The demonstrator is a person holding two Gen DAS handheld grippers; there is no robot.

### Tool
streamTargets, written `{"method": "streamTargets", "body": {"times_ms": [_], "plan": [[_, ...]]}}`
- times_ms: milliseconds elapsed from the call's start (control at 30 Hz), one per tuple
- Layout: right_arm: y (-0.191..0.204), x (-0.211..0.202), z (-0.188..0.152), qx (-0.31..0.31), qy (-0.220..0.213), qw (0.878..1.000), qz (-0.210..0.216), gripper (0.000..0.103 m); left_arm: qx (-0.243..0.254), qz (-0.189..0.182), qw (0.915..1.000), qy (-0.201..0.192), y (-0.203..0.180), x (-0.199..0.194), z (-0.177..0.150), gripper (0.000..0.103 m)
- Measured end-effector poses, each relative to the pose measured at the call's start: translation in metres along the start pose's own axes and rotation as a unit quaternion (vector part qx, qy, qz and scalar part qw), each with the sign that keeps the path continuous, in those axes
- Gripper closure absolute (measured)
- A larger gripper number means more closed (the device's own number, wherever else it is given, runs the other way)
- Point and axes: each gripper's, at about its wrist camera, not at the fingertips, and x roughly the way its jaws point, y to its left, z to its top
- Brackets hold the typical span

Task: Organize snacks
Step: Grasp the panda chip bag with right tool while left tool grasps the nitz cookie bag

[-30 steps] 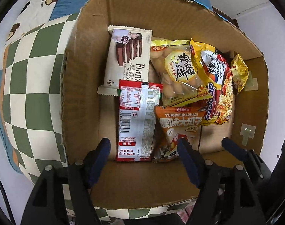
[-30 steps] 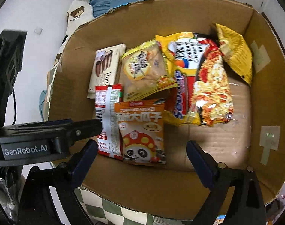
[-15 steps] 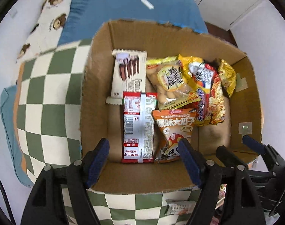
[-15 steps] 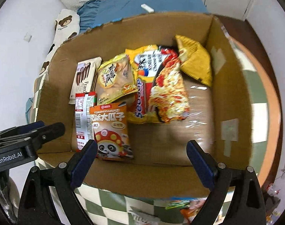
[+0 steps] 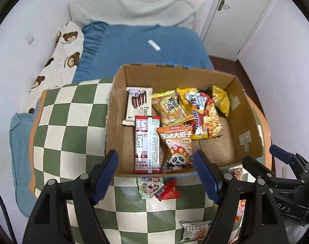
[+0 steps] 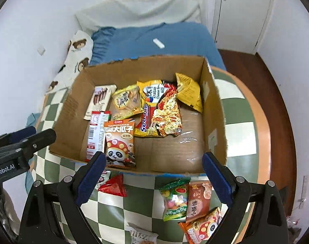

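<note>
An open cardboard box (image 5: 250,122) (image 6: 71,105) sits on a green-and-white checked cloth and holds several snack packs: a white wafer pack (image 5: 138,105), a red-and-silver pack (image 5: 147,144), an orange panda pack (image 5: 177,148) (image 6: 119,142), a yellow noodle pack (image 6: 160,109). Loose snacks lie on the cloth in front of the box: a red triangular pack (image 6: 113,187), a green candy bag (image 6: 174,199), an orange pack (image 6: 199,199). My left gripper (image 5: 156,174) hangs open above the box's near edge, empty. My right gripper (image 6: 153,174) is open too, with nothing between its fingers.
The checked cloth (image 5: 58,134) covers a round table with an orange rim (image 6: 260,126). Behind it is a bed with a blue sheet (image 5: 138,46) and a bear-print pillow (image 5: 62,59). A white door (image 6: 241,14) and dark wood floor lie at the right.
Both grippers have risen and pulled back from the box. The view has widened, so the bed, the door and the loose snacks in front of the box now show.
</note>
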Motion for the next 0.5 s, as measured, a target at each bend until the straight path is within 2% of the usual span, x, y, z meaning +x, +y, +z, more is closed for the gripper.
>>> {"method": "streamTargets", "body": {"times_ms": [133,300,400,500], "plan": [[0.001,-0.032,-0.013,0.005,-0.039,0.999,0.006,0.005,0.008,-0.003,0.9996,-0.026,-0.007,-0.022,-0.017,0.028],[0.0,-0.06,-0.038,0.017,-0.056,0.998,0.024,0.005,0.018,-0.001,0.9992,-0.037,-0.014,-0.036,-0.046,0.028],[-0.007,-0.068,-0.068,0.025,-0.05,0.998,0.031,0.005,0.024,-0.001,0.9996,-0.017,-0.021,-0.03,-0.07,0.028],[-0.024,-0.065,-0.105,0.044,-0.035,0.998,0.034,0.008,0.026,-0.018,0.9987,0.04,-0.029,-0.005,-0.104,0.028]]}}
